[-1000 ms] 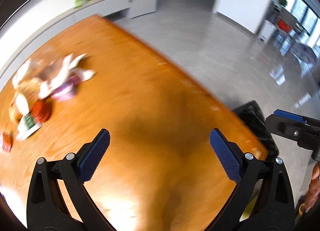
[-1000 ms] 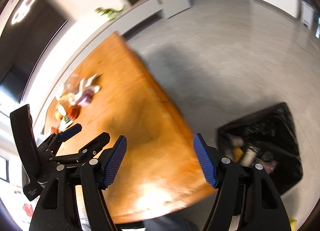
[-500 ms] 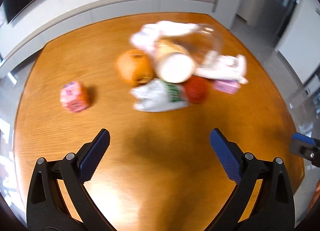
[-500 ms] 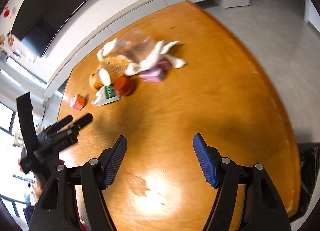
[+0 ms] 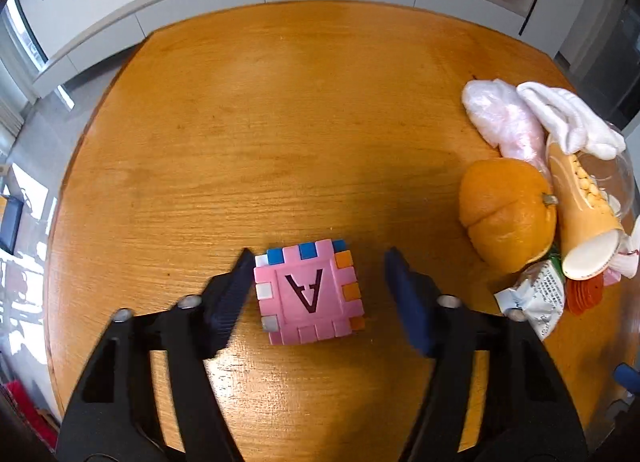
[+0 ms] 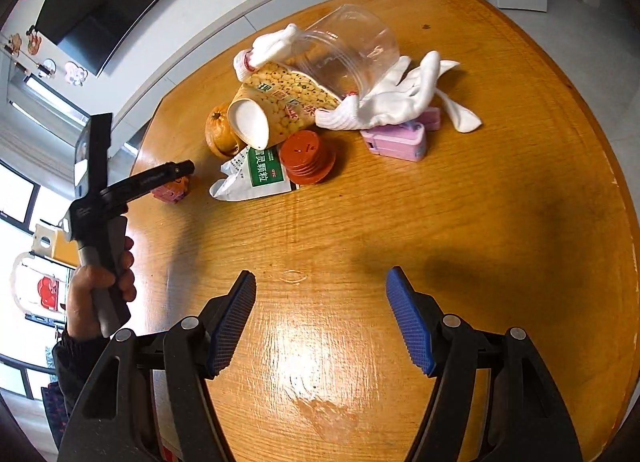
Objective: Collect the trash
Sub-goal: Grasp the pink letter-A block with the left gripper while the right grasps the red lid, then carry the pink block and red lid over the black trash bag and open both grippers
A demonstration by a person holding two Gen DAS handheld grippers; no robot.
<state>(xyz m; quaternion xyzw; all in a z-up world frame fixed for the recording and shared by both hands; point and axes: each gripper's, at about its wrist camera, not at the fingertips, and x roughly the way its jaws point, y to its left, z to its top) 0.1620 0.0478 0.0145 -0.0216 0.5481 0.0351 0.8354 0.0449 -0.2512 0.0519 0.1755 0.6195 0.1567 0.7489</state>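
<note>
The left claw [image 5: 318, 294] is wide open, with a pink block [image 5: 310, 291] sitting between its two blue fingers [image 5: 230, 304]. The left finger is just beside the block, maybe touching; the right finger is a little way off. The block lies flat on the round wooden table [image 5: 248, 134]. It is a bumpy cube made of small squares in pink, blue, orange and white, with a dark letter A on top.

Only the left view shows the letter and the block up close. In the right view the block [image 6: 172, 190] is small and partly hidden behind the tip of the left claw [image 6: 176, 170].

The right claw [image 6: 320, 318] is wide open too, holding nothing, above bare shiny wood. Far ahead of it lies the trash pile, which only this view shows whole: a clear plastic jar [image 6: 348, 50] on its side, a paper cup [image 6: 280, 106] with yellow dots, soft white gloves [image 6: 400, 102], a crinkly white and green packet [image 6: 256, 178], a ridged red lid [image 6: 306, 156], a purple clip [image 6: 400, 138] and a round orange [image 6: 220, 134].

From the left claw, the pile is off to the right. The orange [image 5: 506, 216] looks big and bumpy there, with the cup [image 5: 580, 222] just beside it.
</note>
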